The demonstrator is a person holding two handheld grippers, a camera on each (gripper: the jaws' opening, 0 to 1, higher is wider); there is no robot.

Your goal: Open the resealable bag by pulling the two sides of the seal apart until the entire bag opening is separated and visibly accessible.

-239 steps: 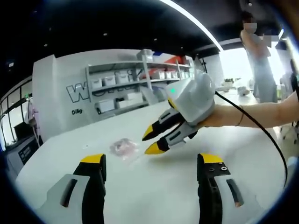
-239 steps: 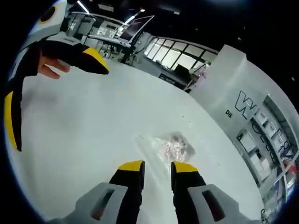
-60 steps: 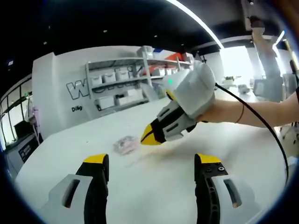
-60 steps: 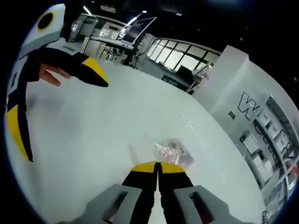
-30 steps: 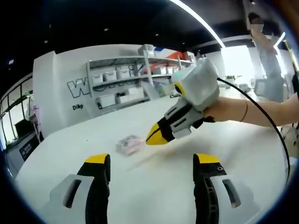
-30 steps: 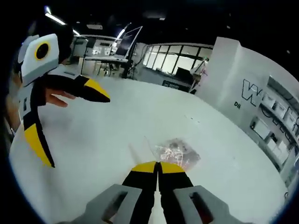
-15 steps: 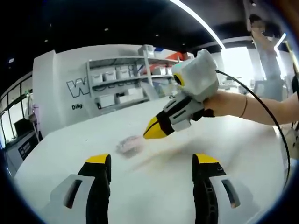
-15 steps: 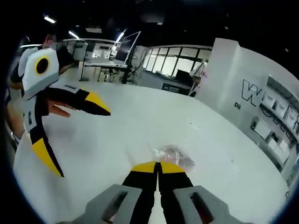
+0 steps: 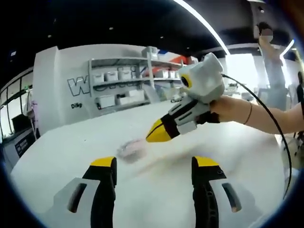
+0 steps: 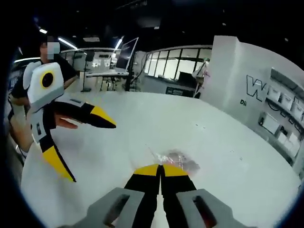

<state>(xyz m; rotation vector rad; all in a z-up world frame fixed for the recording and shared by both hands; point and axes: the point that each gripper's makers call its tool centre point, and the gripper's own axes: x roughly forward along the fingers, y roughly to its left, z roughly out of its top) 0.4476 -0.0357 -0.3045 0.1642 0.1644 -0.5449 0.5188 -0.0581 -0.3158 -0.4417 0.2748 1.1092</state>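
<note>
The resealable bag (image 10: 176, 159) lies on the white bench (image 10: 142, 128), a small clear pouch with pale pinkish contents inside. In the right gripper view, the right claw (image 10: 161, 169) is clenched, its two yellow-tipped jaws pressed together right at the near edge of the bag; the edge of the bag seems to be pinched between them, but the tips hide the exact contact. In the left gripper view, the same bag (image 9: 130, 150) looks blurred and lies on the bench (image 9: 247, 156) just below the yellow tip of the right claw (image 9: 157, 134), which comes in from the right, held by a hand (image 9: 227, 109). The left claw (image 9: 155, 164) is released, its jaws wide apart, hovering above the bench and near the bag without touching it. In the right gripper view the left claw (image 10: 90, 147) shows at the left, jaws spread. Shelves with white boxes (image 9: 124, 89) stand on the far wall.
</note>
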